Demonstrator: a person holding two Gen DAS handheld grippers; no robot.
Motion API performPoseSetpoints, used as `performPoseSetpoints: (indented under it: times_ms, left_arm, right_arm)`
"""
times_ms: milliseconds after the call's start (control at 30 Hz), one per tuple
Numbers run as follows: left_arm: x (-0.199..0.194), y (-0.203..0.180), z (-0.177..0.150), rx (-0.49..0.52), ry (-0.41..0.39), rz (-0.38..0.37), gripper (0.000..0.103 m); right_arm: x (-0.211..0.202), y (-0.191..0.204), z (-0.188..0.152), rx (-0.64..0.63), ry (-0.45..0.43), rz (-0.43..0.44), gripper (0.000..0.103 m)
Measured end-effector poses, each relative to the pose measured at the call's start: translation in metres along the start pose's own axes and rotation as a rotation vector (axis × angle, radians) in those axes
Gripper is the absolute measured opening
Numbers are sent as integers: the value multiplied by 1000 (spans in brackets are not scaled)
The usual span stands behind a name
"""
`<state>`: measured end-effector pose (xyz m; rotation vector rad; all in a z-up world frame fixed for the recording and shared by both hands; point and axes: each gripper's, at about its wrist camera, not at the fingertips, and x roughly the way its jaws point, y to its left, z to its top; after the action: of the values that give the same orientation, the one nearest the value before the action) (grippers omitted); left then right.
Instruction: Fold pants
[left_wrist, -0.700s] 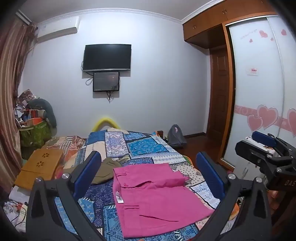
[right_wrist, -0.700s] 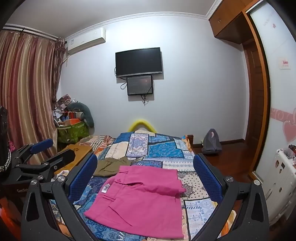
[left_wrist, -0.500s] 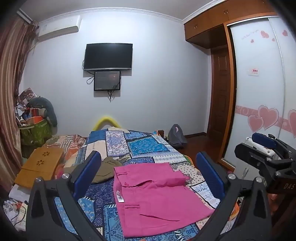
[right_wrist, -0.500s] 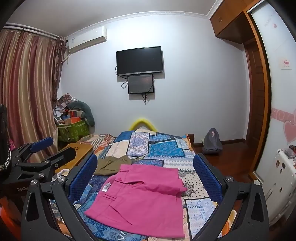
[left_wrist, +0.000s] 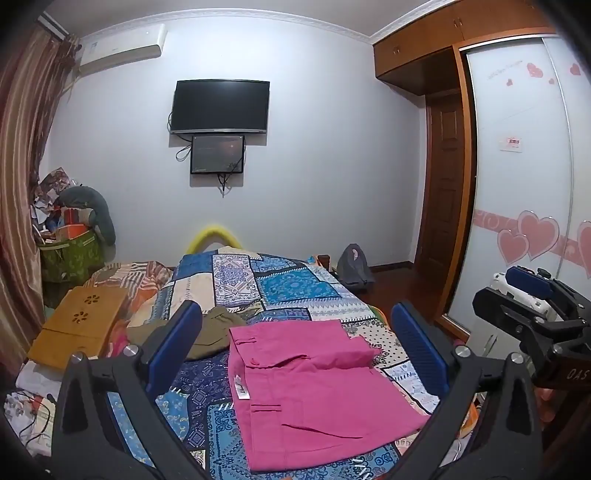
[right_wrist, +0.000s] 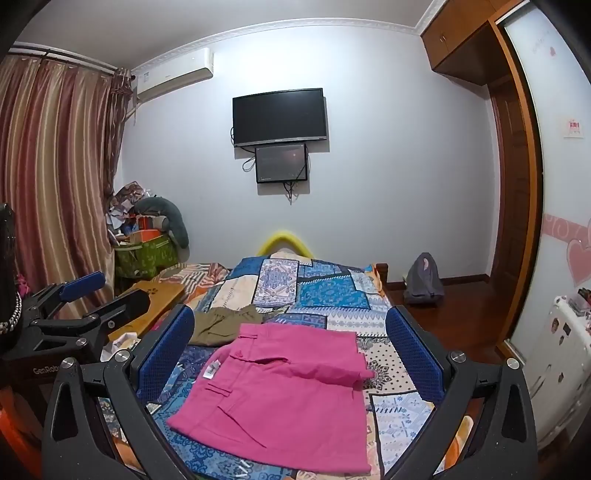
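Note:
Pink pants (left_wrist: 314, 391) lie folded into a flat rectangle on the patchwork bed cover (left_wrist: 295, 288), with a white label at the waistband. They also show in the right wrist view (right_wrist: 280, 391). My left gripper (left_wrist: 295, 347) is open and empty, held above and in front of the pants. My right gripper (right_wrist: 290, 343) is open and empty too, at a similar height. Each gripper appears at the edge of the other's view: the right one (left_wrist: 532, 306) and the left one (right_wrist: 81, 295).
Olive-green clothing (left_wrist: 207, 332) lies just beyond the pants on the left. A wooden lap desk (left_wrist: 77, 325) rests at the bed's left side. A green box of clutter (left_wrist: 70, 254) stands by the curtain. A grey bag (left_wrist: 354, 266) sits on the floor near the wardrobe (left_wrist: 517, 184).
Both grippers have drifted slightly, so the room sits a little differently in each view. The pants have not moved and both grippers stay open.

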<state>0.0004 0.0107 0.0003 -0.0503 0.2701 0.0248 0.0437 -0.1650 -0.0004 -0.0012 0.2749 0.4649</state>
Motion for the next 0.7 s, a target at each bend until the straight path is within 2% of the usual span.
performPoseSetpoints:
  times_ms: [700]
  left_arm:
    - [6, 0, -5, 7, 2, 3, 103]
  right_arm:
    - [0, 1, -1, 2, 3, -3, 103]
